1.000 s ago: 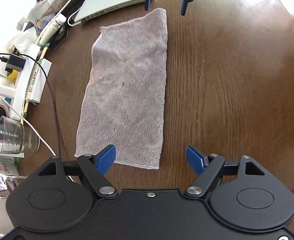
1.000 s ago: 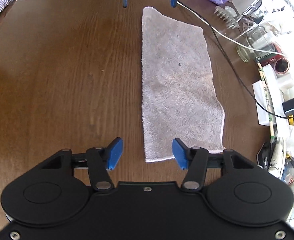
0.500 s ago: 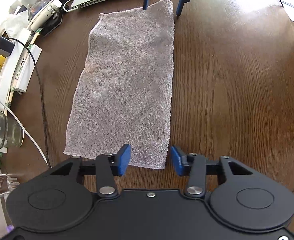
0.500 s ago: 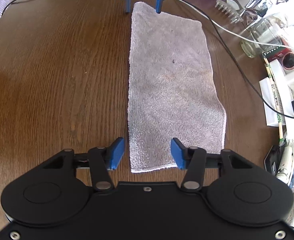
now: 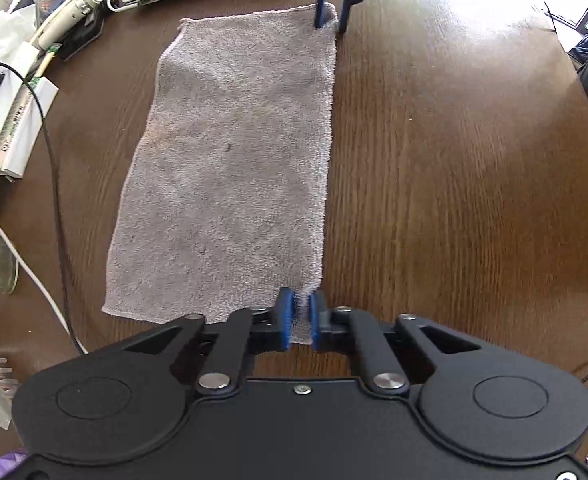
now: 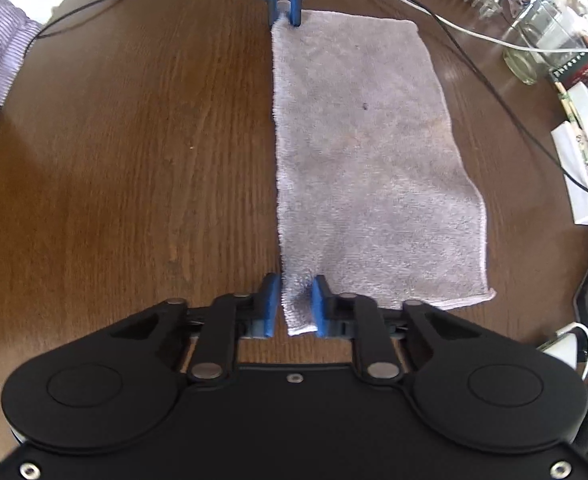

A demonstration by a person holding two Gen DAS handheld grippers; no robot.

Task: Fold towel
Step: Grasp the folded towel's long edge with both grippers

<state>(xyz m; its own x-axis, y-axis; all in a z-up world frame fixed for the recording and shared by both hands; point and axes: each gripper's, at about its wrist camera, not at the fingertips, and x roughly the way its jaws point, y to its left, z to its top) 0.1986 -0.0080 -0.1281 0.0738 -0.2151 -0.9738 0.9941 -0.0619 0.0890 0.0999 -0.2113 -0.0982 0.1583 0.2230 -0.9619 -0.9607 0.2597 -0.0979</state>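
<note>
Towel is laid flat on the table, long axis running 12 to 6 o'clock in both wrist views, clutter kept along the table edge. Left tongs are pinched on the towel corner at 6 o'clock in the left view; pile is seen bunched between the blue pads. Right tongs are nearly closed on the opposite-end corner of the same long edge, cloth gathered between the pads, full clamp judged likely but a thin gap is seen at the left pad. Each pair of tongs is also seen at 12 o'clock in the other view, at the towel's far corner.

Step in hand is judged as corner grasp before the fold. To do it well: both pinches should be firm and deep enough to hold the hem, both corners should be lifted together at equal height, and the edge should be carried across toward the free long edge and matched to it, without dragging the cloth.

Versus half a second ago: both tongs were spread around the corners, now closed on them; the towel's position is unchanged
</note>
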